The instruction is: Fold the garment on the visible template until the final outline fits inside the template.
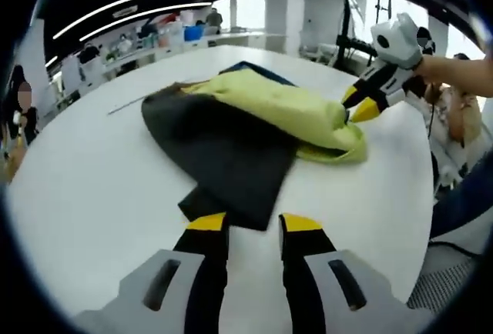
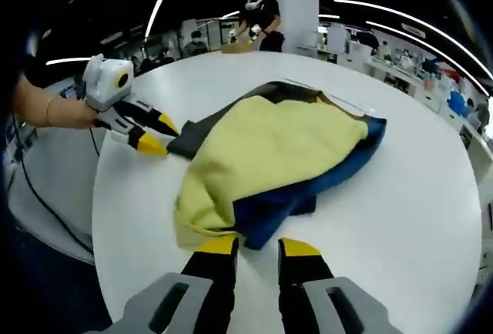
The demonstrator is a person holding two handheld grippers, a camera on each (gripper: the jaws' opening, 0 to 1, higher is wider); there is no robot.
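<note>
1. The garment (image 2: 277, 157) lies in a loose heap on the round white table (image 2: 416, 218); yellow fabric on top, dark grey and blue beneath; I cannot make out any template outline.
2. My left gripper (image 1: 254, 225) sits just short of the dark grey corner, jaws apart and empty; I judge it is lined up to take that edge.
3. My right gripper (image 2: 258, 247) hovers at the yellow-and-blue hem, jaws apart and empty, likely for the matching grasp.
4. Folding looks barely begun; both ends need lifting and spreading first.
</note>
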